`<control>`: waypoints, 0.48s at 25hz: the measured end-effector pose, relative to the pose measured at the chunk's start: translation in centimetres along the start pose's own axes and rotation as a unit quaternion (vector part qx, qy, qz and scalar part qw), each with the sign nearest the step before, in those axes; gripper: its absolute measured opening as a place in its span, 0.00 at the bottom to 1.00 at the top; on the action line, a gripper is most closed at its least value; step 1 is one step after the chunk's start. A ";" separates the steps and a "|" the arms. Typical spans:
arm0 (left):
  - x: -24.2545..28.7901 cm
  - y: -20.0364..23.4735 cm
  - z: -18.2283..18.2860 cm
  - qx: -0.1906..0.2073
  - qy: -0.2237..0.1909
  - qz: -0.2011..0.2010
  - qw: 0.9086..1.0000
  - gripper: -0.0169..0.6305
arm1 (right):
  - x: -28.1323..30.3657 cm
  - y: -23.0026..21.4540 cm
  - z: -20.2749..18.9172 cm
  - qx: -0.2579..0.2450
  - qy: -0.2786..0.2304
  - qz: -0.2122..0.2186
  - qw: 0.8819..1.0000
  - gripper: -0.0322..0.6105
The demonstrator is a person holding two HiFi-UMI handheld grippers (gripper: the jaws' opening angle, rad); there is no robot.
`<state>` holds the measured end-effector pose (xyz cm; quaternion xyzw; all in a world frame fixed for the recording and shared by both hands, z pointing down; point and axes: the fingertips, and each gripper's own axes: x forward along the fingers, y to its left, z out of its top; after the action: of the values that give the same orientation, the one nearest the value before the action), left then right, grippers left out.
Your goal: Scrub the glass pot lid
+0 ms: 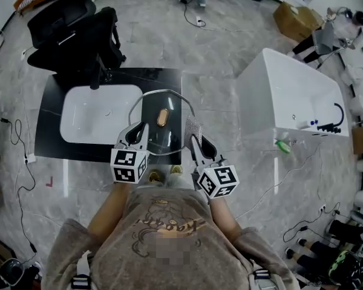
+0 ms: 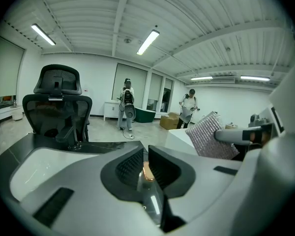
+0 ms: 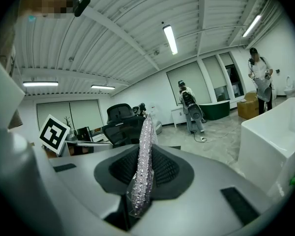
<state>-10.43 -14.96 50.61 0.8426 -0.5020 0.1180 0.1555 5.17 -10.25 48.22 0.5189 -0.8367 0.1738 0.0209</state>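
Observation:
The glass pot lid (image 1: 169,135) with a copper knob (image 1: 163,118) hangs level over the black counter, in front of the person's body. My left gripper (image 1: 137,132) is shut on its near left rim. In the left gripper view the glass edge (image 2: 150,200) runs between the jaws of the left gripper (image 2: 143,164), with the knob (image 2: 147,172) just beyond. My right gripper (image 1: 194,139) is shut on a silvery scrubbing cloth (image 1: 193,125) at the lid's right edge. The cloth (image 3: 143,161) stands upright between the jaws of the right gripper (image 3: 143,173). From the left gripper view the cloth (image 2: 211,136) shows to the right.
A white sink basin (image 1: 100,113) is set in the black counter (image 1: 57,144) to the left. A black office chair (image 1: 78,29) stands behind it. A white bathtub (image 1: 296,92) is at the right. Cables lie on the floor. People (image 2: 127,102) stand far back.

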 end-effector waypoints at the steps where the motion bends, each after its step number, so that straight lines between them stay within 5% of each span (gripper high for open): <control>1: 0.4 -0.1 0.0 -0.003 0.003 -0.001 1.000 0.08 | 0.4 -0.3 0.1 0.000 0.002 0.003 1.000 0.16; 3: 1.5 -0.1 -0.3 -0.012 0.016 -0.002 1.000 0.34 | 1.0 -0.9 0.2 -0.003 0.007 0.010 1.000 0.16; 5: 2.8 -0.1 -0.6 -0.013 0.033 0.001 0.999 0.45 | 1.6 -1.5 0.6 -0.006 0.010 0.015 1.000 0.16; 12: 7.9 -0.3 -3.8 0.018 0.118 -0.013 0.993 0.45 | 3.0 -3.8 0.6 -0.002 0.012 0.011 1.000 0.16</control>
<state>-6.61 -19.73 56.89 0.8319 -0.4670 0.2233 0.1999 7.24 -14.54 49.36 0.5076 -0.8422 0.1790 0.0302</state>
